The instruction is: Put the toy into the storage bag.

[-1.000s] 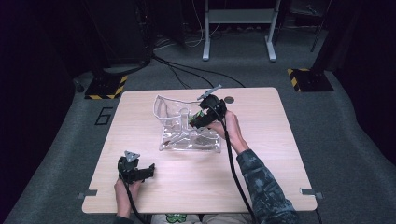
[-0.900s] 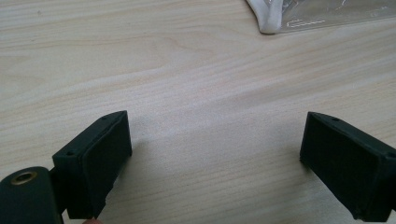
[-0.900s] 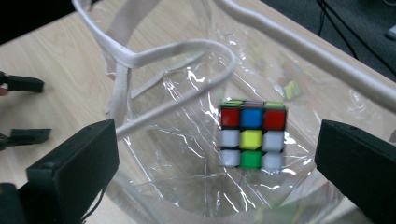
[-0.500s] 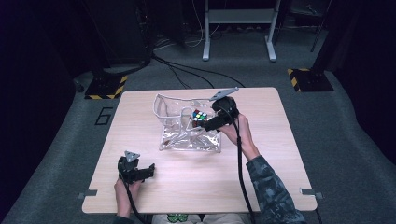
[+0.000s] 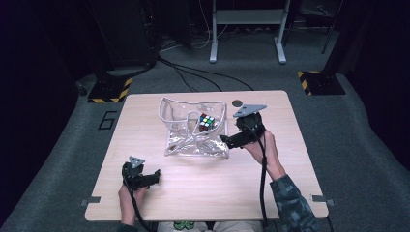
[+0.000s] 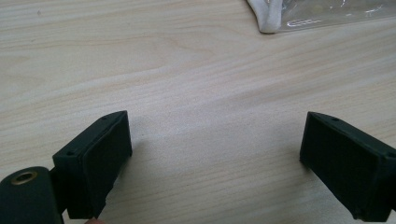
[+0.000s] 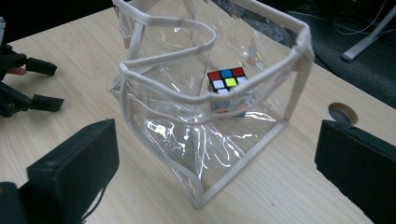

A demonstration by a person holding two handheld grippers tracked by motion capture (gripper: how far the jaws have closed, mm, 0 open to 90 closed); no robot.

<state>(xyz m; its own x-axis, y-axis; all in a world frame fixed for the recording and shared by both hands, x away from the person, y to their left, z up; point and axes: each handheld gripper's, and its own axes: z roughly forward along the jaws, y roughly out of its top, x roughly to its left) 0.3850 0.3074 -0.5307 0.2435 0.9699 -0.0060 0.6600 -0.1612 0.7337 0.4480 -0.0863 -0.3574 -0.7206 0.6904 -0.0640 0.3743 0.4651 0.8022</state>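
Note:
A clear plastic bag (image 5: 193,135) with white trim stands open in the middle of the wooden table (image 5: 203,193). A Rubik's cube (image 5: 207,121) lies inside it near the back right. My right gripper (image 5: 226,141) is open just outside the bag's right side, with nothing between the jaws. In the right gripper view the cube (image 7: 228,84) shows through the bag's wall (image 7: 187,140), beyond the wide-apart jaws of the right gripper (image 7: 217,163). My left gripper (image 5: 153,176) rests open near the table's front left, and in its own view it (image 6: 215,154) is over bare wood.
A round cable hole (image 5: 237,103) sits in the table behind the right gripper. The bag's corner (image 6: 280,18) lies ahead of the left gripper. Cables, a metal stand (image 5: 246,29) and striped floor bases (image 5: 109,89) lie beyond the table.
My right gripper let go of the cube inside the bag and drew back out to the right, now open. The left gripper has stayed still.

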